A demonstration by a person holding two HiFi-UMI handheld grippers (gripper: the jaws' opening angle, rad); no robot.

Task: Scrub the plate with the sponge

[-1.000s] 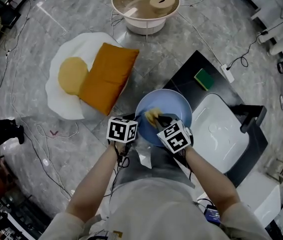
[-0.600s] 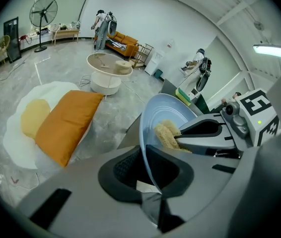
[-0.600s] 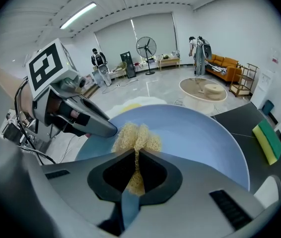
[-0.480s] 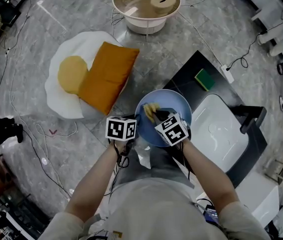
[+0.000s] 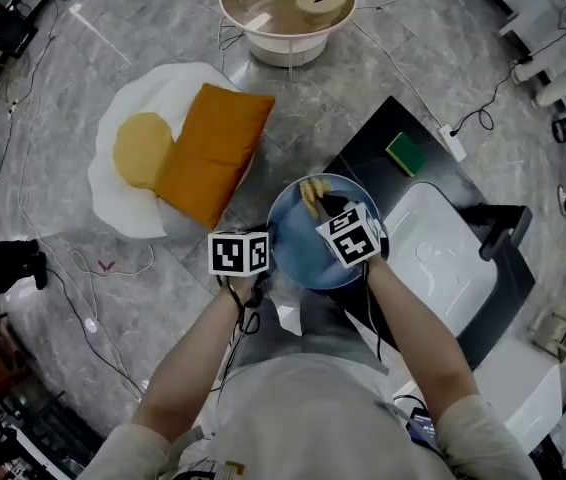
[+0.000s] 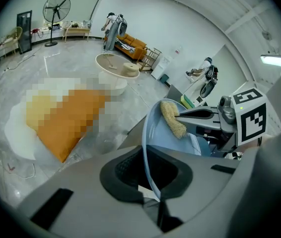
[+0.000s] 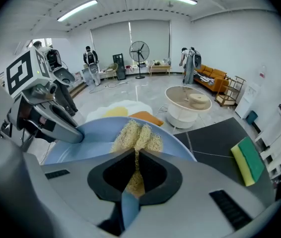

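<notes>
My left gripper (image 6: 150, 180) has just been closing, and its fingers now pinch the rim of the blue plate (image 5: 298, 248). The plate sits between my hands over the near corner of the dark bench (image 5: 363, 158). It looks rigid, smooth and probably slick, so I judge a rim grip sound but liable to swivel under scrubbing pressure.

My right gripper (image 7: 134, 175) has its fingers clamped on the yellow fibrous sponge (image 7: 136, 133), which lies against the plate's inner face near its far edge. The sponge looks light and squashy, best held mid-body as it is now.

I can read no brand or lettering. The only print is the square markers (image 5: 240, 254) on the cubes.
</notes>
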